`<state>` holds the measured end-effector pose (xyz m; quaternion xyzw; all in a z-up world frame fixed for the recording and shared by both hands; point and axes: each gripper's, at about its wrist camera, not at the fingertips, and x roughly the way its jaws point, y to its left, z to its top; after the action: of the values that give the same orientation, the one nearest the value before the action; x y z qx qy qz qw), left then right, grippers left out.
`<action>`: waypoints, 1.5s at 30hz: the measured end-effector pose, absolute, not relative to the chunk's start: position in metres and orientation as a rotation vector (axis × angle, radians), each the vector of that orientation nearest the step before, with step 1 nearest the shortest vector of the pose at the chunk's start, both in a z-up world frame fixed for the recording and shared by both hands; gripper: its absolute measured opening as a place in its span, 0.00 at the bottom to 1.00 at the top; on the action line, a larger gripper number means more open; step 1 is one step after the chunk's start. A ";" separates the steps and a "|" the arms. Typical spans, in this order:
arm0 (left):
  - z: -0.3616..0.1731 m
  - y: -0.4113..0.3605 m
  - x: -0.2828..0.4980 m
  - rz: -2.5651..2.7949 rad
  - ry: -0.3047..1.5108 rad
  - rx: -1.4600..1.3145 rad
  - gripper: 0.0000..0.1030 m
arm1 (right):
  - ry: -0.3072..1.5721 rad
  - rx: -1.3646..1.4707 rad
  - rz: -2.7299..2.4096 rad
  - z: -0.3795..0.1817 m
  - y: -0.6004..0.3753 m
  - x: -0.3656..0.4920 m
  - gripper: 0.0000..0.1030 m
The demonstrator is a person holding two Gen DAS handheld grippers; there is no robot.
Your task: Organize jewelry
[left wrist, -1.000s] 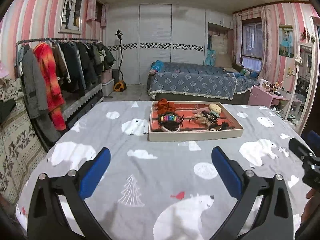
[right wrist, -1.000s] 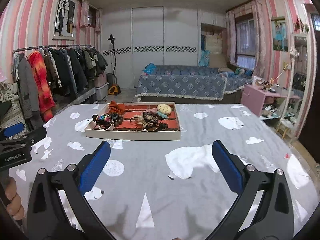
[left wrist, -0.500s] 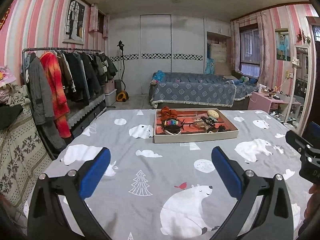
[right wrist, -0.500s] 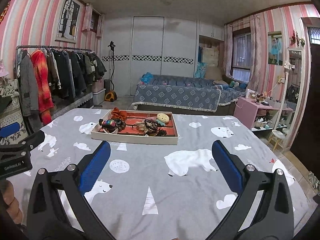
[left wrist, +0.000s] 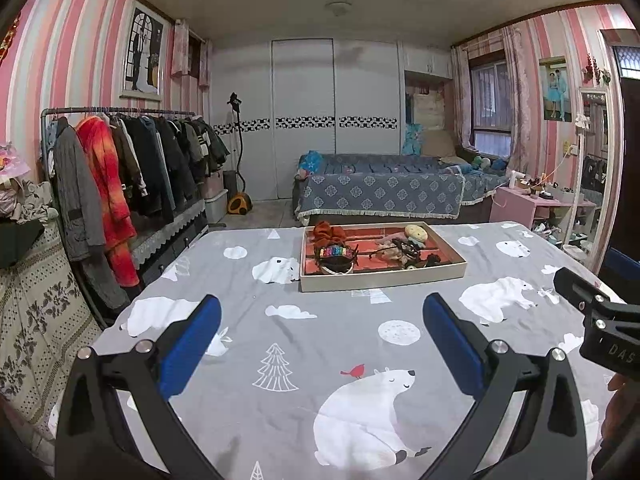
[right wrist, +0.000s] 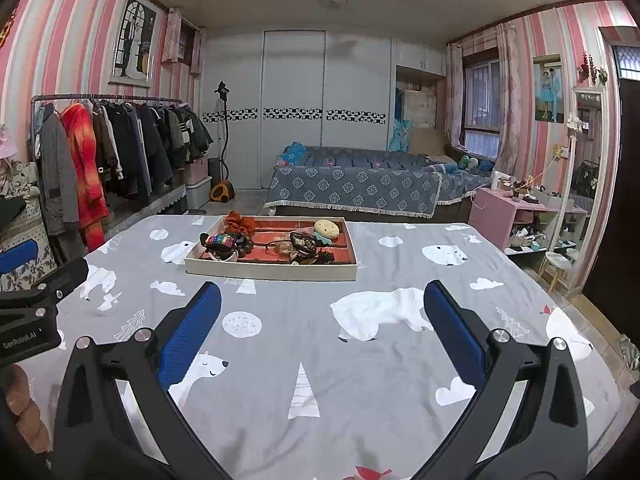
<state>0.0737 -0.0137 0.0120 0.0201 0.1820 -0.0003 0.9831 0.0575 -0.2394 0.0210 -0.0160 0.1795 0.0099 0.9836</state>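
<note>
- My left gripper (left wrist: pixel 320 328) hovers over the grey polar-bear-print cover of the bed (left wrist: pixel 280 352), its blue-padded jaws spread wide with nothing between them
- Straight ahead of those jaws and a touch to their right lies the shallow cream cardboard tray with a red lining (left wrist: pixel 382 278), well apart from both my grippers, its long side running across my view
- Going left to right inside the tray: a rust-orange fabric scrunchie (left wrist: pixel 328 231) at the far left corner, a rainbow-beaded bracelet (left wrist: pixel 335 251) on a dark heap in front of it, a tangle of dark cords and brownish pieces (left wrist: pixel 400 249) in the middle, and a pale round plush charm (left wrist: pixel 416 233) at the far right
- My right gripper (right wrist: pixel 322 320) is likewise wide and empty; from it the tray sits ahead and to the left
- I judge neither hand clearly nearer; the left lines up with the bracelet end, the right with the plush charm end
- All the pieces lie in the tray, which fits either sorting yet to come or pieces gathered in; I cannot tell which
</note>
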 end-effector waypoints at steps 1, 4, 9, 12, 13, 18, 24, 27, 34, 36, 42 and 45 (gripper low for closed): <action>0.012 -0.013 0.074 -0.001 0.366 0.041 0.96 | 0.358 -0.032 0.017 0.021 -0.240 0.057 0.96; 0.012 -0.013 0.072 -0.001 0.365 0.044 0.96 | 0.345 -0.023 0.014 0.022 -0.243 0.055 0.96; 0.012 -0.013 0.071 -0.002 0.364 0.044 0.96 | 0.334 -0.013 0.013 0.024 -0.245 0.052 0.96; 0.012 -0.013 0.071 -0.003 0.364 0.041 0.96 | 0.328 -0.016 0.015 0.025 -0.244 0.050 0.96; 0.012 -0.013 0.071 -0.002 0.365 0.041 0.96 | 0.327 -0.017 0.016 0.025 -0.244 0.049 0.96; 0.012 -0.011 0.070 -0.001 0.365 0.039 0.96 | 0.323 -0.019 0.020 0.025 -0.244 0.047 0.96; 0.012 -0.010 0.070 0.001 0.368 0.039 0.96 | 0.322 -0.020 0.017 0.024 -0.244 0.046 0.96; 0.011 -0.009 0.070 -0.001 0.374 0.037 0.96 | 0.321 -0.022 0.011 0.024 -0.245 0.045 0.96; 0.012 -0.008 0.069 0.002 0.371 0.036 0.96 | 0.320 -0.018 0.015 0.024 -0.246 0.045 0.96; 0.011 -0.008 0.069 0.002 0.370 0.037 0.96 | 0.320 -0.017 0.015 0.024 -0.246 0.045 0.96; 0.011 -0.008 0.070 0.001 0.372 0.036 0.96 | 0.321 -0.015 0.016 0.024 -0.246 0.045 0.96; 0.012 -0.008 0.070 0.002 0.372 0.036 0.96 | 0.322 -0.015 0.018 0.023 -0.247 0.046 0.96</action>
<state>0.0695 -0.0079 0.0116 0.0178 0.1850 0.0009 0.9826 0.0457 -0.2466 0.0235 -0.0074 0.1603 0.0090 0.9870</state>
